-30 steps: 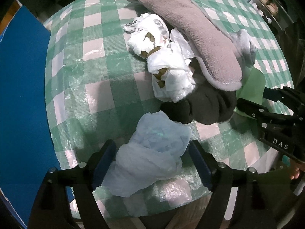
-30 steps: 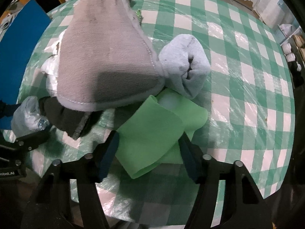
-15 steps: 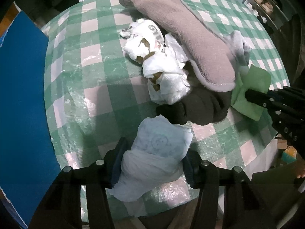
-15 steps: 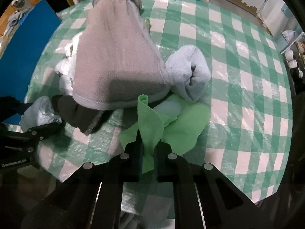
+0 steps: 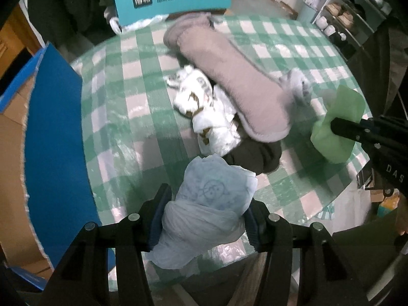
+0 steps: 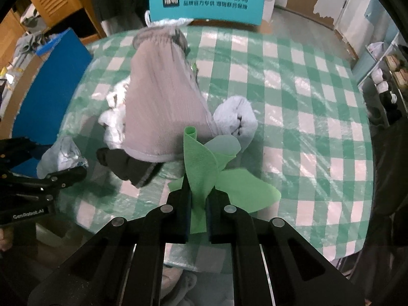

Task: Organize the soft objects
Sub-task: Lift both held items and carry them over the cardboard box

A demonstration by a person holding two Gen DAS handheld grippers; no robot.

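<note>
Beside the grey sock (image 5: 237,86) on the checked table (image 6: 306,117), the left gripper (image 5: 204,216) clamps a pale blue bundle (image 5: 209,204) while the right gripper (image 6: 197,204) pinches a green cloth (image 6: 201,163). A dark garment (image 5: 257,156) (mostly hidden) lies under the sock's end.

Dim indoor light, motion blur throughout, glare on the plastic-covered tablecloth (image 6: 306,97), heavy fisheye bending, black vignetted corners

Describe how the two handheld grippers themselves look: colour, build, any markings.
Both are matte black plastic with angular, ribbed linkage arms and round silver pivot screws. The left gripper has dark blue finger pads and white "GenRobot.AI" lettering on its side. The right gripper carries white "DAS" lettering. No cables show.
</note>
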